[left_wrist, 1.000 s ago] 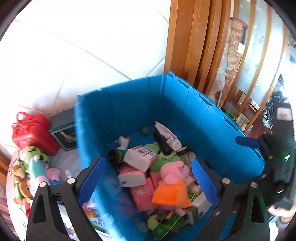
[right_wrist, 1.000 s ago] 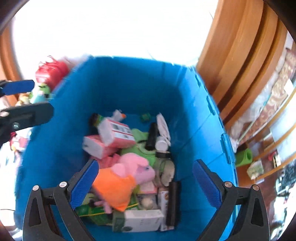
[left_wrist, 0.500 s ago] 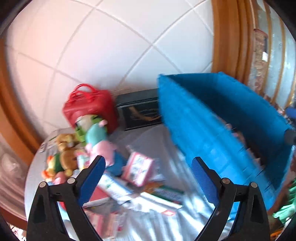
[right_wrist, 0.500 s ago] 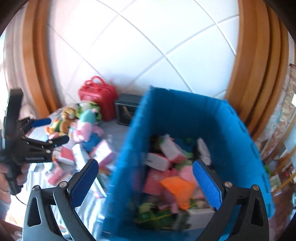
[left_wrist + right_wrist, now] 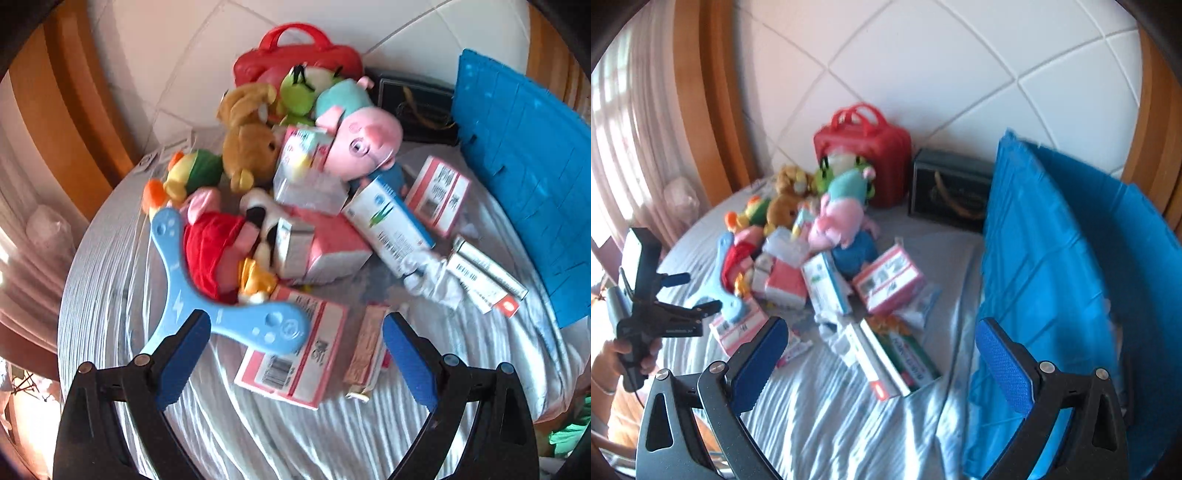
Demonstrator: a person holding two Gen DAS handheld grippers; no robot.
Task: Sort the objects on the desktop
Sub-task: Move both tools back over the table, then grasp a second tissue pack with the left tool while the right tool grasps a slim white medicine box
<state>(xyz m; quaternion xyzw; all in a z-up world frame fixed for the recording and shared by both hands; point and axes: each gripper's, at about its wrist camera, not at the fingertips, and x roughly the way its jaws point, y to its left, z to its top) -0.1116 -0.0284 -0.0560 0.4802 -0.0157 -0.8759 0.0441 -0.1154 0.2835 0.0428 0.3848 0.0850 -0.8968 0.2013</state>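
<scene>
Where the left wrist view looks steeply down on the pile, the left gripper (image 5: 295,354) stands wide apart and empty above a pink-and-white box (image 5: 295,354) lying flat on the pale striped cloth (image 5: 277,435). Just left of that box lies a blue three-armed toy (image 5: 192,295), one arm crossing the box's near corner. Beyond it are a red-dressed pig plush (image 5: 214,251), a brown bear plush (image 5: 247,147), a green frog plush (image 5: 303,96) and a large pink pig plush (image 5: 362,144), heaped among more cartons; a white-and-blue carton (image 5: 391,229) leans against the heap. A red case (image 5: 295,59) stands at the far edge before the tiled wall.

The right wrist view sits farther back and shows what the first cannot: a hand (image 5: 628,358) holding the left gripper's handle at the left, its fingers pointing at the pile, and the full height of the blue crate (image 5: 1052,266) on the right, whose inside stays hidden. Only this view shows the dark box (image 5: 949,192) plainly, between the red case and the crate. The right gripper (image 5: 879,362) is likewise spread wide with nothing between its pads, hanging over bare cloth near a long green-and-white carton (image 5: 897,354).
</scene>
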